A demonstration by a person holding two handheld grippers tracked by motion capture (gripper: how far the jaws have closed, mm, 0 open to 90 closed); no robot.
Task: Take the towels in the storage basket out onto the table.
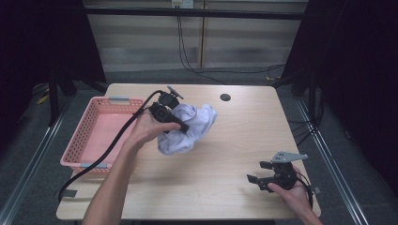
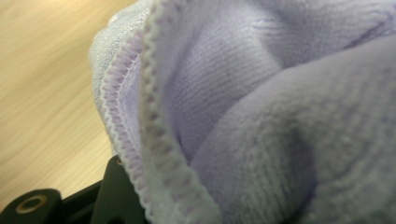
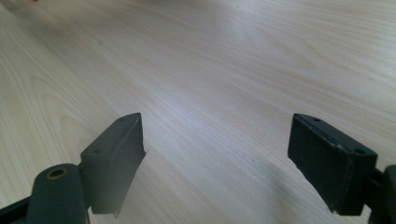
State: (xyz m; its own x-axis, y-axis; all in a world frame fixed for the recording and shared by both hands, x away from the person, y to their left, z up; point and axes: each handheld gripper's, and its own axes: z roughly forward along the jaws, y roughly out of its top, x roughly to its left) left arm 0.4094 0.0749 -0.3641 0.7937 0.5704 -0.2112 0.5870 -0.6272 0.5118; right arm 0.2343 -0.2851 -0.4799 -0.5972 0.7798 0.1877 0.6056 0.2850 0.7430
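Right gripper [image 1: 263,177] sits nearest, at about 5 o'clock on the tabletop [image 1: 234,154], jaws wide apart, nothing between them. Left gripper [image 1: 174,123] is pushed into one pale lilac cloth [image 1: 190,126] bunched near centre, slightly toward 11 o'clock; whether its jaws have closed on the fabric I cannot tell. Cloth looks light, soft, floppy, likely best pinched at the stitched hem [image 2: 154,140]. One pink basket [image 1: 75,140] at 9 o'clock. Two grippers.
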